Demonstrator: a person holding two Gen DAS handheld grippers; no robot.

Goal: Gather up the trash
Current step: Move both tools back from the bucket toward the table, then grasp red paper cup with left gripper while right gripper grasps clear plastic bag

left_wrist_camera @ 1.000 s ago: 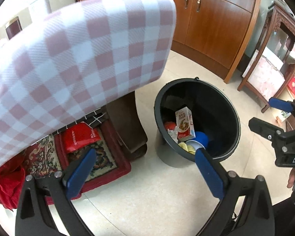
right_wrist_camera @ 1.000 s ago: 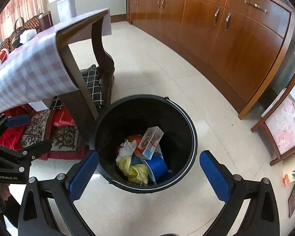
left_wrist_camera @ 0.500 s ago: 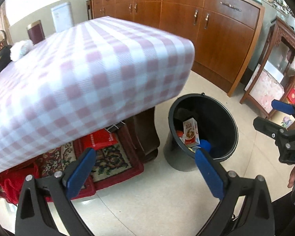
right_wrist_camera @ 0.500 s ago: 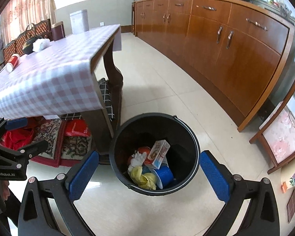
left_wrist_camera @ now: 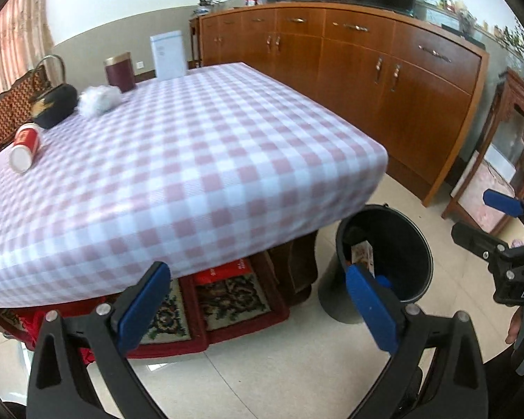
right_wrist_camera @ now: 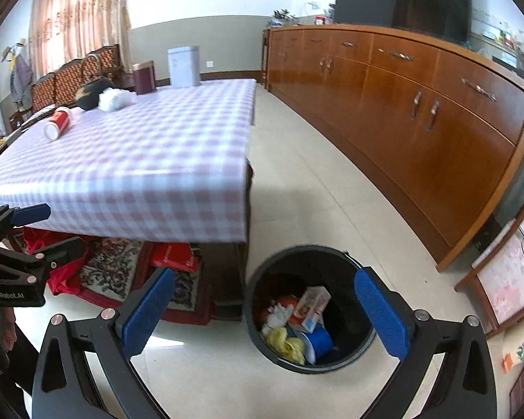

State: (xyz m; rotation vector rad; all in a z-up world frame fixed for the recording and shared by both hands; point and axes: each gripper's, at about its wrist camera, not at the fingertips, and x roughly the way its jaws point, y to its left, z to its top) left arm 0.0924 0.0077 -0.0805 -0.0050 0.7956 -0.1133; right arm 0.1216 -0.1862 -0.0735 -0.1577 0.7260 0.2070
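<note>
Two grippers, left gripper [left_wrist_camera: 255, 296] and right gripper [right_wrist_camera: 262, 305], fingers spread and empty; black bin [right_wrist_camera: 353, 269] between right fingers holds carton, wrappers; red cup [left_wrist_camera: 25, 146] and white wad [left_wrist_camera: 99, 99] lie uncollected on table [left_wrist_camera: 209, 160] far beyond the left fingers.

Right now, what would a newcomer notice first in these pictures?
First the big checked tablecloth that fills the middle, with a red cup lying on its side at the far left end. Then the black bin on the floor by the table's corner, already holding a carton and other trash.
</note>
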